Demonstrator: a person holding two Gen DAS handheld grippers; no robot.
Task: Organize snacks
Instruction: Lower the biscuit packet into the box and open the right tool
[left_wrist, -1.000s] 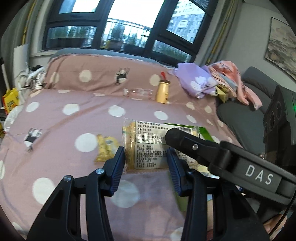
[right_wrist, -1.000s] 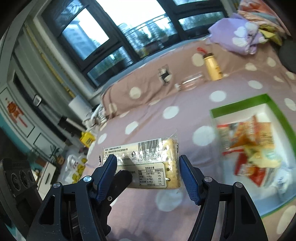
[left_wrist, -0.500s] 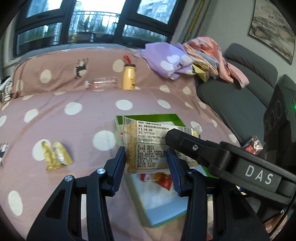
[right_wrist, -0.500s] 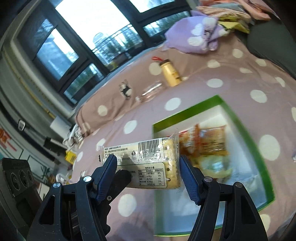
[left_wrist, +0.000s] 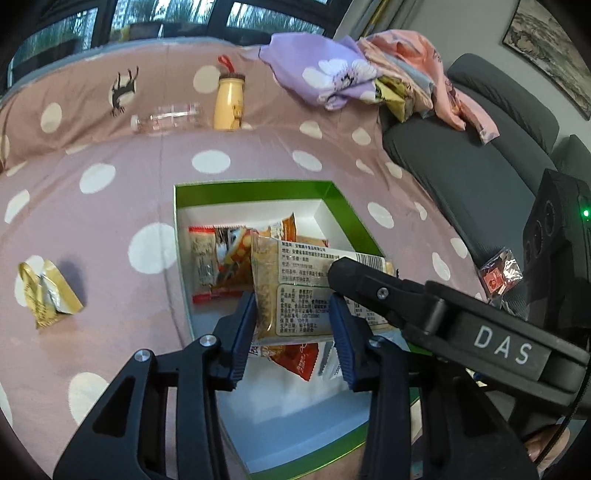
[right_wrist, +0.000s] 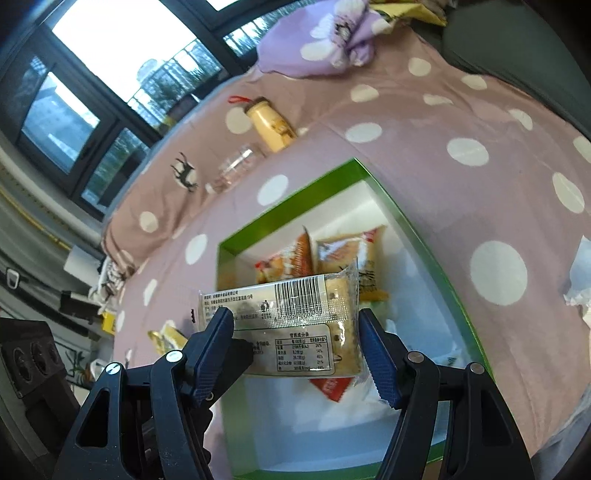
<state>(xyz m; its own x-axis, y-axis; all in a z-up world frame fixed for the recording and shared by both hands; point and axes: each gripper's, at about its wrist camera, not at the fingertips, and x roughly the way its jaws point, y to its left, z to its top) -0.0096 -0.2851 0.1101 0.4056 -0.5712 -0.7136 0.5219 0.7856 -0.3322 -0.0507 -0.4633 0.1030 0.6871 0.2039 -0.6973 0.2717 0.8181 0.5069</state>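
Both hand-held grippers, left (left_wrist: 293, 326) and right (right_wrist: 297, 347), clamped one cracker packet (left_wrist: 295, 295) from opposite ends, above the green box (left_wrist: 255, 190) of snack bags (left_wrist: 218, 262).

— What sort of place is this?
— A home, a living room or bedroom: a pink polka-dot sheet (left_wrist: 110, 229) spread over soft furniture, a grey sofa (left_wrist: 480, 158) beside it.
— What else shows it?
— Crumpled clothes (left_wrist: 369, 70) piled at the back, a framed painting (left_wrist: 546, 48) on the wall, dark-framed windows (right_wrist: 74, 107) facing high-rise buildings
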